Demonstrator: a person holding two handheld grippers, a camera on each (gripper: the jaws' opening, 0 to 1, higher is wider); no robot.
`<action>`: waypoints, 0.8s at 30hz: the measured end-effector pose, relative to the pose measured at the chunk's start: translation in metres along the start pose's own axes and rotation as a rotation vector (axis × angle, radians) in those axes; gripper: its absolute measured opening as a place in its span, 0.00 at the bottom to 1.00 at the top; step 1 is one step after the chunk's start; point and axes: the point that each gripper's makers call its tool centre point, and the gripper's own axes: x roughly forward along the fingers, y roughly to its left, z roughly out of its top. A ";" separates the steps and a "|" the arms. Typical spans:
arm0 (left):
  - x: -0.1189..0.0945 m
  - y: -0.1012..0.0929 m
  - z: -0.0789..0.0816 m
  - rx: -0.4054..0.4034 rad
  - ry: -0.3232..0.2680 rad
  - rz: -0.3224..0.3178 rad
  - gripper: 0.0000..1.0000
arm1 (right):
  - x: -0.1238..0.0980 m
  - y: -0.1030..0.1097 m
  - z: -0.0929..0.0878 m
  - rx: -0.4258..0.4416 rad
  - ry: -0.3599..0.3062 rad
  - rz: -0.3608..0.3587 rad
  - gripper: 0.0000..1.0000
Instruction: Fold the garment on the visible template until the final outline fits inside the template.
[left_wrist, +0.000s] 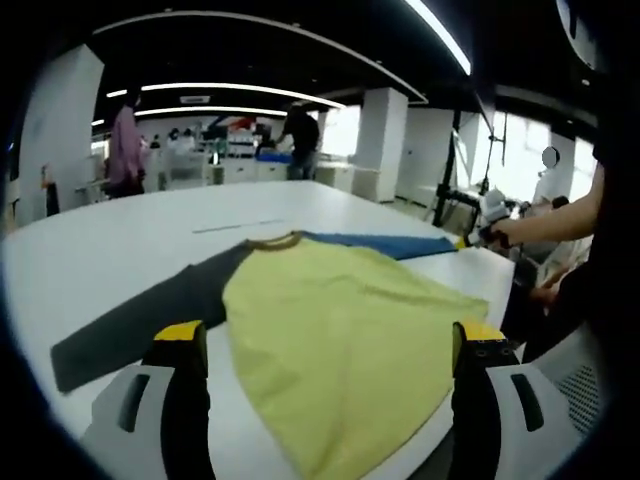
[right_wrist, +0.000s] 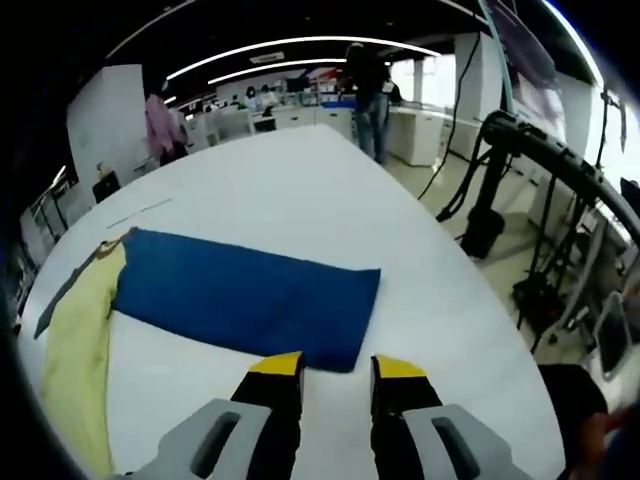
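I have the shirt (left_wrist: 340, 330) lying flat and unfolded near the table (left_wrist: 120, 235) edge, my left hand-held gripper (left_wrist: 325, 345) wide over its hem, my right hand-held gripper (right_wrist: 335, 368) narrowly open just short of the blue sleeve (right_wrist: 245, 295) cuff; next, I judge, grasp that cuff and fold inward.

A big white table (left_wrist: 110, 240) holds a shirt (left_wrist: 340, 330) that lies flat and spread out on top of it. The shirt has a yellow middle, a dark grey sleeve (left_wrist: 140, 315) stretched out to one side and a blue sleeve (right_wrist: 250, 295) stretched out to the other. A thin grey line (left_wrist: 238, 227) is on the table just past the shirt's neck.
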 end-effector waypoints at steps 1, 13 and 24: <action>0.000 0.000 0.001 0.004 -0.003 0.001 0.99 | 0.000 0.001 -0.001 -0.001 0.002 -0.002 0.17; 0.001 0.001 0.001 0.016 0.015 -0.005 0.99 | 0.000 0.002 0.002 0.051 0.017 -0.070 0.08; -0.003 0.001 -0.003 0.015 0.036 0.007 0.99 | 0.005 -0.001 0.011 0.125 -0.041 -0.049 0.01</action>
